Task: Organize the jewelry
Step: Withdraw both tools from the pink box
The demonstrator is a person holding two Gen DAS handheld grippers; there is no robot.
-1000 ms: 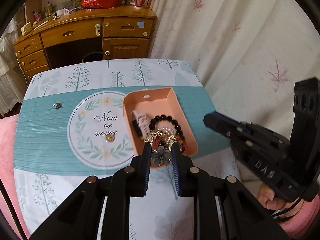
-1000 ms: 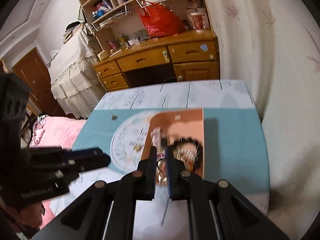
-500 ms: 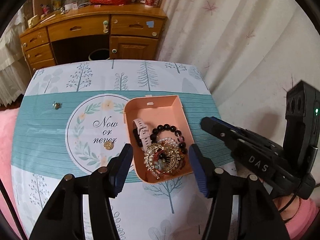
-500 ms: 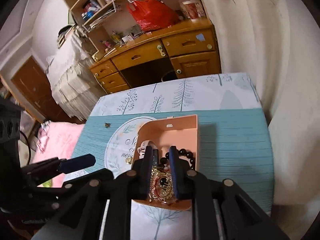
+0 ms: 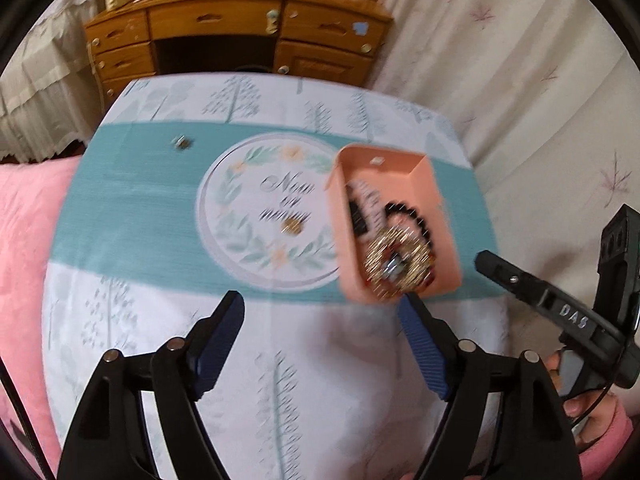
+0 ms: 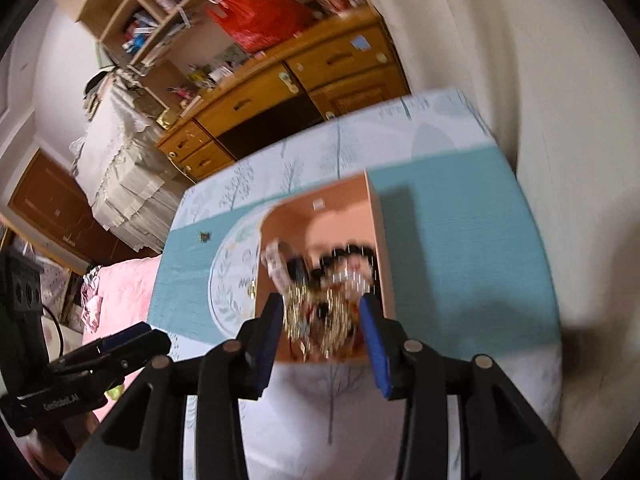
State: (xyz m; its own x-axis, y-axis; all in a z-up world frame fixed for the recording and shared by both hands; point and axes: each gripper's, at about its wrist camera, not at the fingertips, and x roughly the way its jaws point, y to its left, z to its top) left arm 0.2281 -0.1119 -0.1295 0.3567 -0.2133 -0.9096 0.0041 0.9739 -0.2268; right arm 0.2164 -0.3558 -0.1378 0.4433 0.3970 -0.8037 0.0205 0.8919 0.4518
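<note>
Peach plastic tray [image 5: 438,216] sits on the teal band of the tablecloth [image 5: 132,220], at the right edge of the round "Now or never" print. Tray holds a heap of jewelry: gold tangled piece [image 5: 396,258] at the near end, black bead bracelet [image 5: 408,214] behind it, pale watch strap [image 5: 370,204] along the left wall. Both views are motion-blurred, so finer detail of the heap is unreadable.

Loose on the table: small gold piece [image 5: 292,226] inside the round print, just left of the tray; small dark-and-gold piece [image 5: 182,143] farther back on the teal band, well apart from the tray.

Left gripper [image 5: 320,330]: jaws spread wide, nothing between them, over the white near part of the cloth, its right finger close to the tray's near corner.

Right gripper [image 6: 322,328]: jaws parted, holding nothing, straddling the near end of the tray with the gold heap seen between the blue pads [image 6: 376,344]. Contact with the tray cannot be judged.

Wooden desk [image 5: 240,36] stands behind the table.
</note>
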